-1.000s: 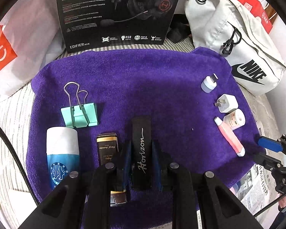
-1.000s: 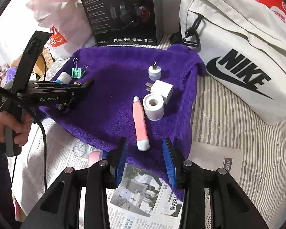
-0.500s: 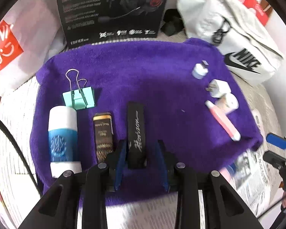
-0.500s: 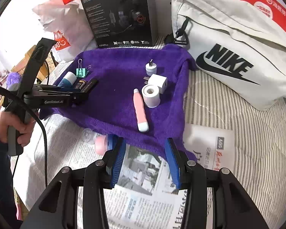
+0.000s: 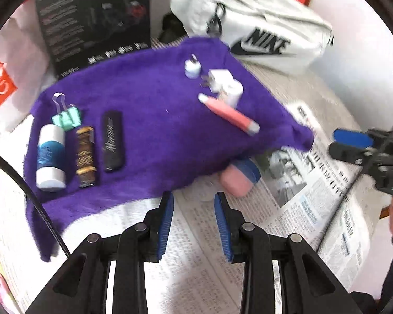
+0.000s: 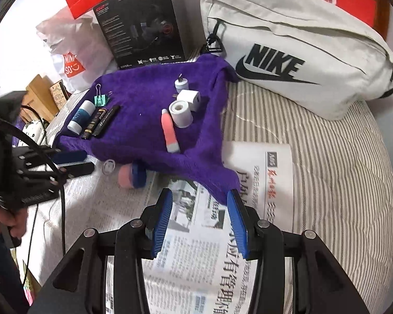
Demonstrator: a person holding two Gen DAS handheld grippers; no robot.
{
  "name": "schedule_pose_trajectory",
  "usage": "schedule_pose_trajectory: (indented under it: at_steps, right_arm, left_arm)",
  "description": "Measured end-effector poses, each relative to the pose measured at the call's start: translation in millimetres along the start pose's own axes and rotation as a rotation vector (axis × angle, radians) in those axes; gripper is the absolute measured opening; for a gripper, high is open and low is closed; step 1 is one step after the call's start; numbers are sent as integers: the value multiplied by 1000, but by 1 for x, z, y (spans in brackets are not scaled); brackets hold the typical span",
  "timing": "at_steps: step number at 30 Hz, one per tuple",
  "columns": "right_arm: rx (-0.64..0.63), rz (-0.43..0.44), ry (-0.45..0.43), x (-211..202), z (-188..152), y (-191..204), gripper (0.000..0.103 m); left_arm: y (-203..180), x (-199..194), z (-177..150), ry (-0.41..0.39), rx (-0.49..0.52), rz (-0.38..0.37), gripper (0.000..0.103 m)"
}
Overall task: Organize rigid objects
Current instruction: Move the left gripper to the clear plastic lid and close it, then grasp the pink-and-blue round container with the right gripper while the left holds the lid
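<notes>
One binder clip [image 6: 101, 99], two plug adapters [image 6: 182, 83], four tubes [image 6: 170, 133].

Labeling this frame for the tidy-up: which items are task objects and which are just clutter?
Task items:
black Horizon stick
brown tube
blue-white bottle
teal binder clip
pink tube
white charger plug
pink-blue item

Clutter:
Nike bag
headset box
newspaper
Miniso bag

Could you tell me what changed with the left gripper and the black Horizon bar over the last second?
The left gripper let go of the black Horizon bar, opened, and pulled back off the purple towel over the newspaper. The bar now lies beside the brown tube. The right gripper also drew back, still open. The items on the towel kept their places.
</notes>
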State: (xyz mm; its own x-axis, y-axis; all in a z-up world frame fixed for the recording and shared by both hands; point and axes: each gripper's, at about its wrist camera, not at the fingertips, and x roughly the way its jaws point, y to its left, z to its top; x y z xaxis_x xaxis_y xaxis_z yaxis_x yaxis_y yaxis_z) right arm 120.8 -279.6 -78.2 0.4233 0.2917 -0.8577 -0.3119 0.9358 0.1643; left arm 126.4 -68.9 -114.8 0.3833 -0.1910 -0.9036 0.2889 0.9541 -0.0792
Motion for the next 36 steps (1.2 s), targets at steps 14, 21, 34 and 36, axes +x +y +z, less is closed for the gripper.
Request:
schedule_pose_trajectory:
  at_steps: [14, 21, 34, 36]
  right_arm:
    - [5, 8, 35, -2, -21, -11, 44]
    - [-15, 29, 51, 5, -20, -2, 44]
    - [-86, 82, 60, 37, -9, 49, 44]
    - [-96, 107, 47, 42, -8, 58, 44]
  left_arm:
    - [-15, 25, 4, 40, 0, 46, 31]
    - [-10, 21, 1, 31, -17, 28, 26]
    - [57, -10, -47, 27, -156, 101, 26]
    - [69, -13, -54, 25, -178, 113, 26]
